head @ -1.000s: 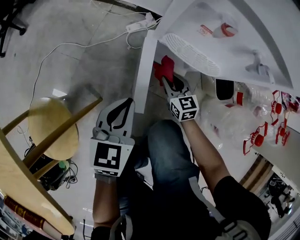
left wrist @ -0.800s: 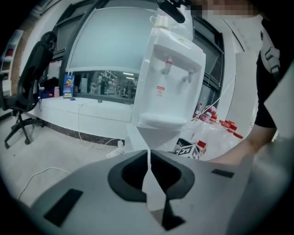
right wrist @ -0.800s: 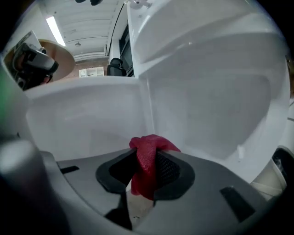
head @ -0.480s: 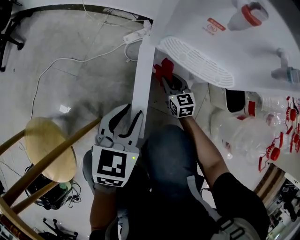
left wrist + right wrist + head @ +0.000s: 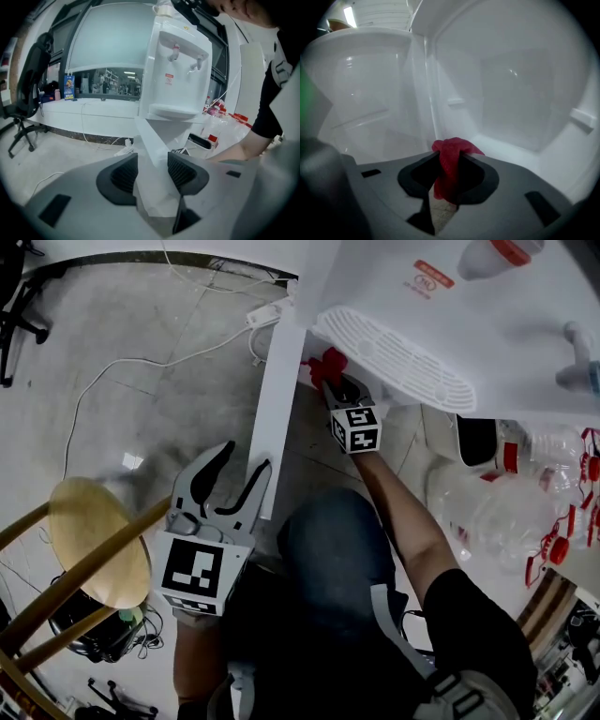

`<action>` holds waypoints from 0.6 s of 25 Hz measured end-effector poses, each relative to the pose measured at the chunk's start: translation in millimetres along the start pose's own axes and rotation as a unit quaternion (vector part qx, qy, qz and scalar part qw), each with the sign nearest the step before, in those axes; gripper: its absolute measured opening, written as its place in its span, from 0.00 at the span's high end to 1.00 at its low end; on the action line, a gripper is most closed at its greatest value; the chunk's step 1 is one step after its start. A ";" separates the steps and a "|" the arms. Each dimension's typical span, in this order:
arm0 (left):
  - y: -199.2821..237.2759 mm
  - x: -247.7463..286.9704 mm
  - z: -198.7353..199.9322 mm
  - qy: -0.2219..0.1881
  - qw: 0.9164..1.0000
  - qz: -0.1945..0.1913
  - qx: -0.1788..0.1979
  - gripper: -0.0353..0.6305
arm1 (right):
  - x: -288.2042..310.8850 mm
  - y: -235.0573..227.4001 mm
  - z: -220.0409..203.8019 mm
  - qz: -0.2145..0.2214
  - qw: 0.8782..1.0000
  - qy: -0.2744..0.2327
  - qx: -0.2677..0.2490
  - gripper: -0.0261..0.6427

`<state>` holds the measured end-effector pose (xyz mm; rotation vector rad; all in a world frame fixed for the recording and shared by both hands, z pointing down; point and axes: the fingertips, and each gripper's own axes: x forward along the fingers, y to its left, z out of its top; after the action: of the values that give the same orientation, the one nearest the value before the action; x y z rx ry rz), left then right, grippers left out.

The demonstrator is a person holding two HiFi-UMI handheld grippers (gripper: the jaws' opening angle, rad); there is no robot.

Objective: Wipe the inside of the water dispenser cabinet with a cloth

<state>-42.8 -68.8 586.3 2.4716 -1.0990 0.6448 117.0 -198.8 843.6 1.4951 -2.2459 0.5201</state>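
Note:
The white water dispenser (image 5: 422, 296) stands with its lower cabinet door (image 5: 277, 399) swung out. My right gripper (image 5: 333, 381) reaches into the cabinet under the drip tray (image 5: 394, 357), shut on a red cloth (image 5: 328, 364). In the right gripper view the bunched cloth (image 5: 450, 161) is pinched between the jaws of the right gripper (image 5: 449, 159), with the white cabinet interior (image 5: 506, 93) behind it. My left gripper (image 5: 246, 457) is at the door's free edge. Its jaws have just been opening, and the door edge (image 5: 150, 140) stands between them untouched in the left gripper (image 5: 152, 161).
A wooden stool (image 5: 89, 540) stands at the left, close to my left hand. A power strip with cable (image 5: 267, 315) lies on the floor behind the door. Clear bottles with red caps (image 5: 525, 512) lie right of the dispenser. An office chair (image 5: 28, 89) is far left.
The left gripper's jaws went from shut to wide open at the door edge, and the gripper dropped lower. The right gripper carried the red cloth down and deeper under the drip tray.

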 end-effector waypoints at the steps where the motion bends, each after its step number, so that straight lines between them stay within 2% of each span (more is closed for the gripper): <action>1: 4.8 -3.3 -0.2 0.003 1.000 0.013 -0.002 0.64 | 3.1 -2.3 -0.4 -0.004 1.000 0.001 0.002 0.79; 6: 22.7 -12.7 -2.9 -0.009 0.999 0.046 0.002 0.70 | 21.5 -16.6 -0.9 -0.031 0.999 0.001 0.014 0.79; 15: 32.5 -16.9 -1.3 -0.041 0.997 0.067 0.008 0.70 | 57.4 -41.3 -12.6 -0.077 0.996 0.046 0.029 0.79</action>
<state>-78.0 -78.6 582.7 2.4724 -1.3044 0.5975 136.4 -252.2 887.4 1.6228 -2.0421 0.5999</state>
